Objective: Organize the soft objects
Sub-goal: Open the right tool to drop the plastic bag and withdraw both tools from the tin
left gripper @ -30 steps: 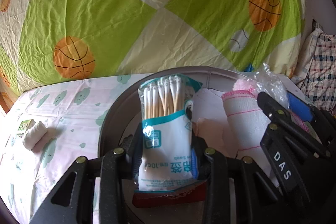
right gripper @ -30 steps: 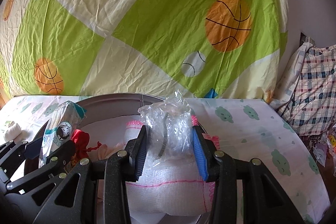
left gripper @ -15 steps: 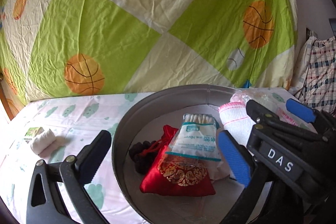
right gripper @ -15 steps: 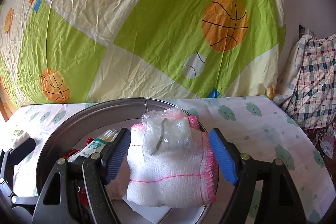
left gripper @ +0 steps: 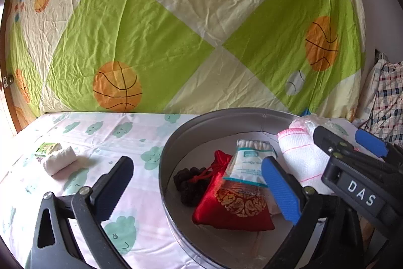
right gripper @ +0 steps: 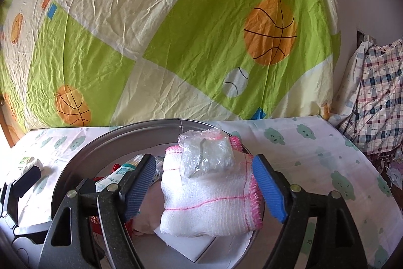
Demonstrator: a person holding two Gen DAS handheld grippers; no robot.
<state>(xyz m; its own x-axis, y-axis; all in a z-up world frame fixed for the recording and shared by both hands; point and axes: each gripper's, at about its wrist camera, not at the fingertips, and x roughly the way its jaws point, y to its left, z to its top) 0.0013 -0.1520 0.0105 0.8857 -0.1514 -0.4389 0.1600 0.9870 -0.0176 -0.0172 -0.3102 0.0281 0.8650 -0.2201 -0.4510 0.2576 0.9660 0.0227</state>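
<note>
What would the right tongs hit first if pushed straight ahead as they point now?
Most likely the white mesh cloth with the plastic bag on top. It lies between the open right tongs, over the tin. Depth is unclear, but nothing shows in front of it.

Swab packet (left gripper: 248, 163) on pouch (left gripper: 234, 208) in tin (left gripper: 166, 158); cloth (right gripper: 209, 196) rightward
</note>
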